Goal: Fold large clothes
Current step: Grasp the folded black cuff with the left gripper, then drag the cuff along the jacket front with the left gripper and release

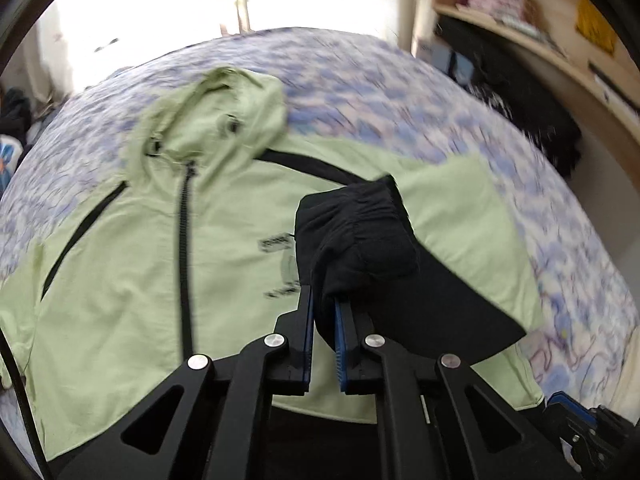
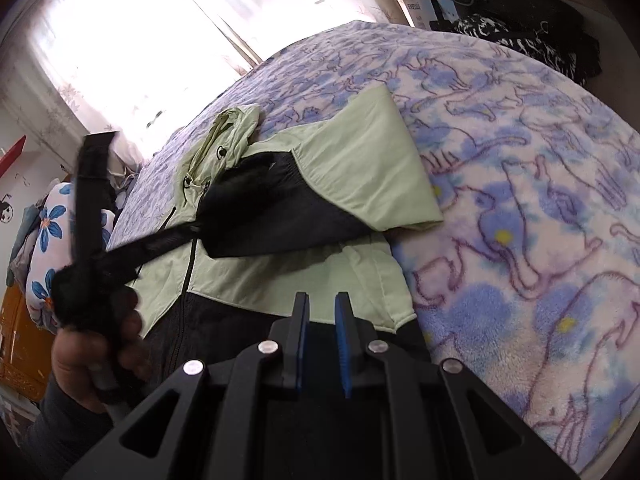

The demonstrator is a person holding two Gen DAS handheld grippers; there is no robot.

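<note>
Pale-green fabric with black panels, the hooded jacket [image 1: 132,264] lies zip-up on the bed [image 2: 520,208], hood toward twelve o'clock in the left wrist view, its body taking up the lower-left half of that picture. The left tool [image 1: 322,300] is clenched on the black cuff [image 1: 360,232] of one sleeve, the bunched cloth pinched between its blue pads; the sleeve [image 2: 352,168] runs from the shoulder at about one o'clock down across the chest. The right tool [image 2: 321,300] hovers over the hem [image 2: 360,280] with its pads a little apart and nothing between them. The step in hand looks like laying this sleeve across the front. To do it well, I would carry the cuff toward the zip [image 1: 185,248] low and taut, so the sleeve falls flat without a twist, keep the fold line at the shoulder straight, and let go only once the cuff rests on the chest; the free tool could press the hem so the light cloth does not drag. As for writing, a small dark print [image 1: 280,264] sits on the chest beside the cuff, but blur makes it unreadable, and no brand can be made out.
</note>
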